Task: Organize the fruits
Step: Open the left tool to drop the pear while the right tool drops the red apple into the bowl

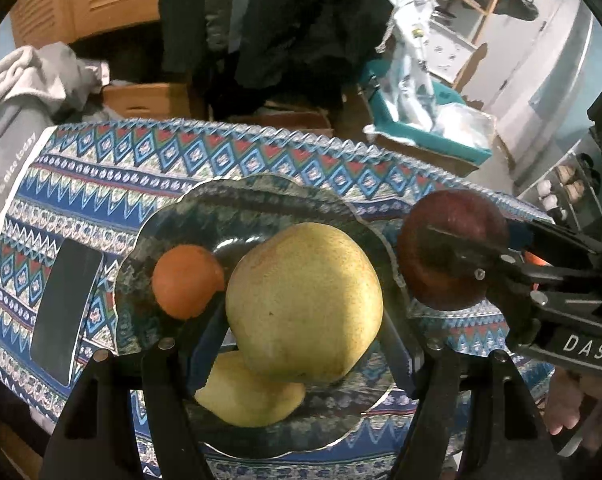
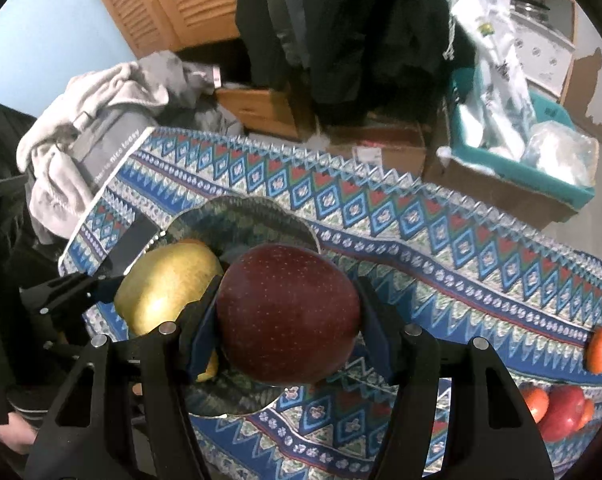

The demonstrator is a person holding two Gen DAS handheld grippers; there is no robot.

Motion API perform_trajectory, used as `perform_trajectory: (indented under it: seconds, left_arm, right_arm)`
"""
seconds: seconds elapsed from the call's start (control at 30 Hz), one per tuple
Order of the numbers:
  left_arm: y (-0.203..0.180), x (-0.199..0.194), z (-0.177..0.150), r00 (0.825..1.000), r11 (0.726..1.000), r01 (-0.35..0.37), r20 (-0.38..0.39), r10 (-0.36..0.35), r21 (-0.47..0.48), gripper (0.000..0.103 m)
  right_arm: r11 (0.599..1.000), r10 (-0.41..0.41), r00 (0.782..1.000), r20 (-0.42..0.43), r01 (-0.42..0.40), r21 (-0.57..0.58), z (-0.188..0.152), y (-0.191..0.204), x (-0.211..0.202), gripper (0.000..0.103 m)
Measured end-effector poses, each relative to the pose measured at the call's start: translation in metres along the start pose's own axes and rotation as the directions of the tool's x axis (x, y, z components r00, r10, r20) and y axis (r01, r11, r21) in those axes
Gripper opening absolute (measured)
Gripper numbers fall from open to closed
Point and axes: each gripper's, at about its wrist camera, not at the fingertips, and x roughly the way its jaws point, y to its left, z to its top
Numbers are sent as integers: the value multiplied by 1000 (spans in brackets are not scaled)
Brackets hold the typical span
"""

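Note:
A dark patterned plate lies on the patterned tablecloth. My left gripper is shut on a large yellow pear just above the plate. An orange and a second yellow fruit lie on the plate. My right gripper is shut on a dark red apple beside the plate's right edge; the apple also shows in the left wrist view. The pear shows in the right wrist view.
A black phone lies on the cloth left of the plate. More oranges and a red apple sit on the cloth at the right. Grey clothes, cardboard boxes and a teal bin stand beyond the table's far edge.

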Motion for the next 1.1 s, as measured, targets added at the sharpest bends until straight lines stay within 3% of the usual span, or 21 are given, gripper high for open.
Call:
perform_trajectory:
  seconds: [0.43, 0.83, 1.1]
  left_arm:
    - [24, 33, -14, 994, 997, -56, -98, 52, -44, 73]
    - [21, 34, -15, 993, 998, -51, -105, 47, -33, 73]
    - [15, 30, -17, 992, 998, -66, -111, 66, -1, 74]
  right_arm:
    - [999, 42, 996, -77, -41, 11, -8, 4, 42, 63]
    - [995, 78, 987, -137, -70, 65, -17, -1, 60, 63]
    - [988, 132, 989, -71, -125, 91, -7, -2, 41, 65]
